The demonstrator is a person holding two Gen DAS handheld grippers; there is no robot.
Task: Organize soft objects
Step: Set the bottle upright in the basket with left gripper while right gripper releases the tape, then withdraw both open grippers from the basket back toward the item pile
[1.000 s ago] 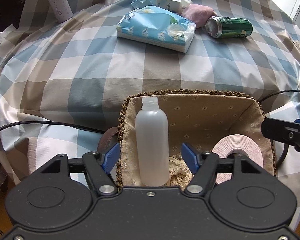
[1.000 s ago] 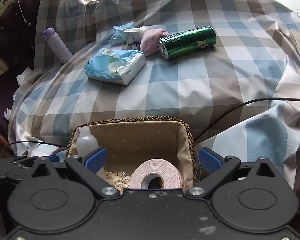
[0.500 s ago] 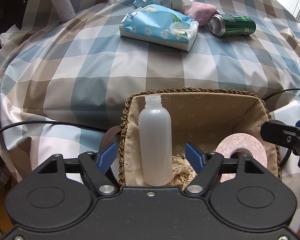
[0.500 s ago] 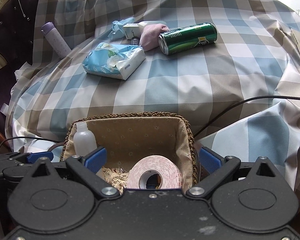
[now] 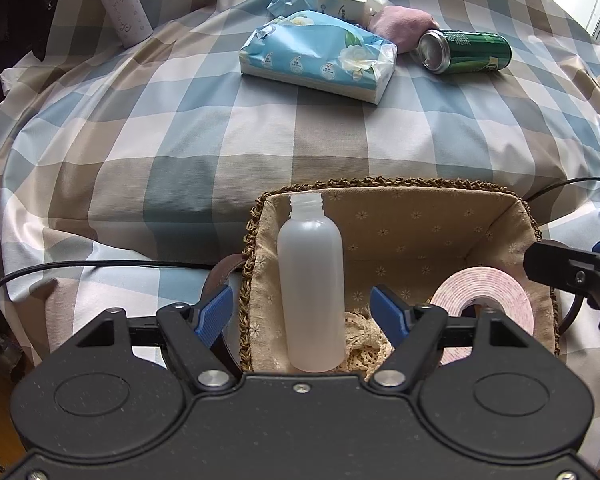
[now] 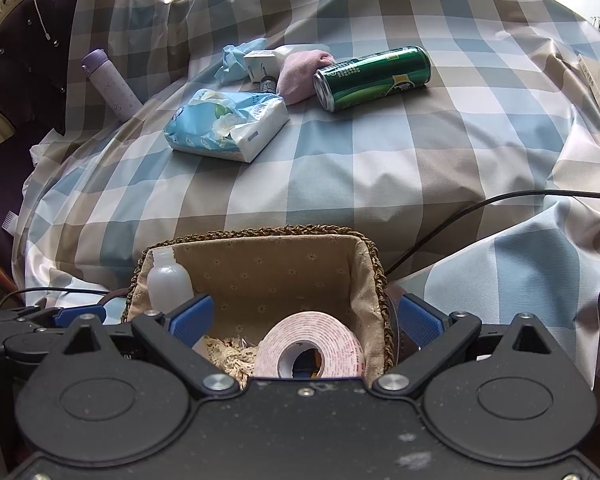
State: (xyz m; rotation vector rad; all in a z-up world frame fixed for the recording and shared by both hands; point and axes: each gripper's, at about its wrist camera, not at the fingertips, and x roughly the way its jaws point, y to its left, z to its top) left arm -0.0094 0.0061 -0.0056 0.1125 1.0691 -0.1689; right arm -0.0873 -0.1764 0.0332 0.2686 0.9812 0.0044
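My left tongs (image 5: pixel 303 310) gaping around the upright bottle (image 5: pixel 311 292) in the basket (image 5: pixel 384 185), pads clear, my right tongs (image 6: pixel 306 320) wide open above the basket, gripping nothing

The tool body hides the tape roll's (image 6: pixel 310 350) bottom edge.

The left tool (image 5: pixel 303 310) points steeply downward, its black body filling the bottom of the left wrist view. Its jaws have just been opening; the two blue-padded fingers (image 5: pixel 215 314) now stand apart on either side of a translucent plastic bottle (image 5: pixel 311 292), with a clear gap on each side, so nothing is gripped. The right tool (image 6: pixel 305 322) also tilts downward, its blue pads (image 6: pixel 190 320) spread wide and pressing on nothing. In the left wrist view one black finger of the right tool shows at the right edge; in the right wrist view the left tool lies at the lower left.
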